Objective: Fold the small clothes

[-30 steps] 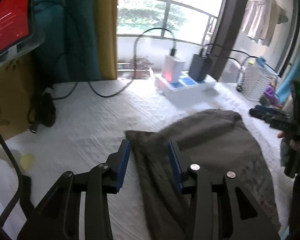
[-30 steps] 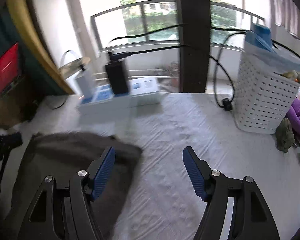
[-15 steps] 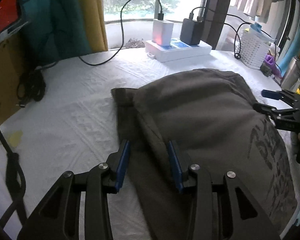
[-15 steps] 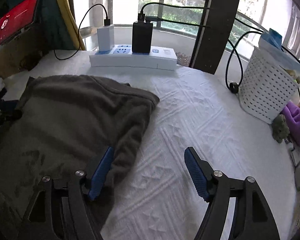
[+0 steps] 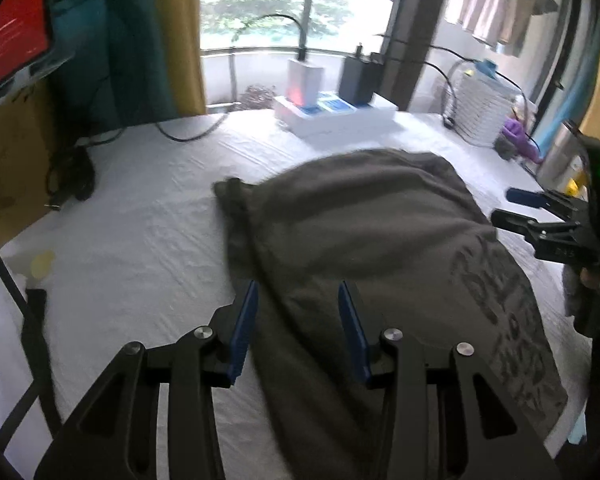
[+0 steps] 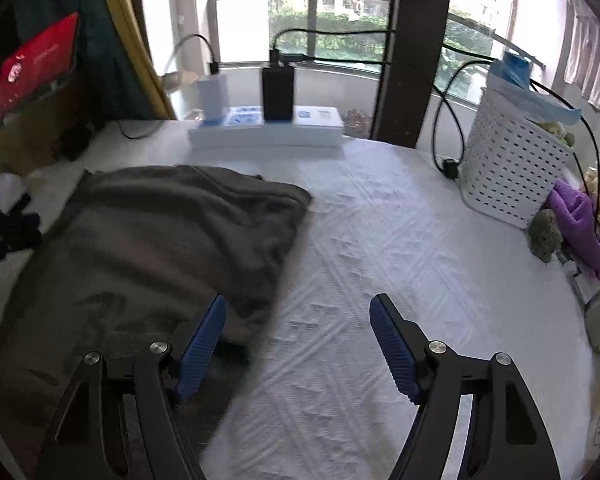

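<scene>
Grey garment [image 5: 372,240] flat on white desk [image 6: 380,240] — left tool [image 5: 298,300] opening over its edge, unclamped; right tool [image 6: 298,320] wide apart — empty.

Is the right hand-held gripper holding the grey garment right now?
No. The right hand-held gripper stands wide open above the grey garment's edge, its pads apart.

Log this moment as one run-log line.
step: fold, garment not gripped | left gripper: opening, over grey garment left edge | right gripper: open, at its right edge | surface: white cloth
</scene>
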The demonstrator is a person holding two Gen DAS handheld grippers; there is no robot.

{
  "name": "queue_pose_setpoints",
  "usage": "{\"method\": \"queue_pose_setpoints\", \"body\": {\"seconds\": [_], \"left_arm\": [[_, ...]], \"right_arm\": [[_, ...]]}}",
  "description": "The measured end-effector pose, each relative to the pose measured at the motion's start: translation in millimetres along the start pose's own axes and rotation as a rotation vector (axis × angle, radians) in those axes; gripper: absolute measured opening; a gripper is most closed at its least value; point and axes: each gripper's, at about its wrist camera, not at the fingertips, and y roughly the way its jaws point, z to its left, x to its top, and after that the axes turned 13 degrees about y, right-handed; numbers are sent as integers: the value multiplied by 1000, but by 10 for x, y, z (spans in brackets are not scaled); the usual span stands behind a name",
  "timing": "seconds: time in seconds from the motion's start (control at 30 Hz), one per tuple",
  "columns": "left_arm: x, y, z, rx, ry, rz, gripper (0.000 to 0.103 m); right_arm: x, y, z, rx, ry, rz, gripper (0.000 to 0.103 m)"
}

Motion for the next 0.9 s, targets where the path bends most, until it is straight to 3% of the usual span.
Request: {"method": "queue_pose_setpoints", "body": {"seconds": [0.17, 0.3, 0.5, 0.6, 0.77, 0.9], "left_arm": [[-129, 125, -87, -9, 13, 64, 42], [-207, 87, -121, 29, 51, 41, 42], [-215, -29, -89, 87, 30, 37, 42], [-238, -157, -50, 32, -16, 17, 42], [-309, -316, -270, -44, 21, -10, 42], [-427, -295, -449, -51, 47, 22, 42]], "right_arm": [[-144, 80, 166, 20, -37, 36, 76], [-235, 188, 153, -13, -52, 49, 76], [-293, 93, 52, -53, -29, 39, 78], [-354, -3, 29, -48, -17, 36, 78], [-501, -183, 124, 7, -6, 35, 78], [-631, -247, 290, 37, -27, 44, 78]]}}
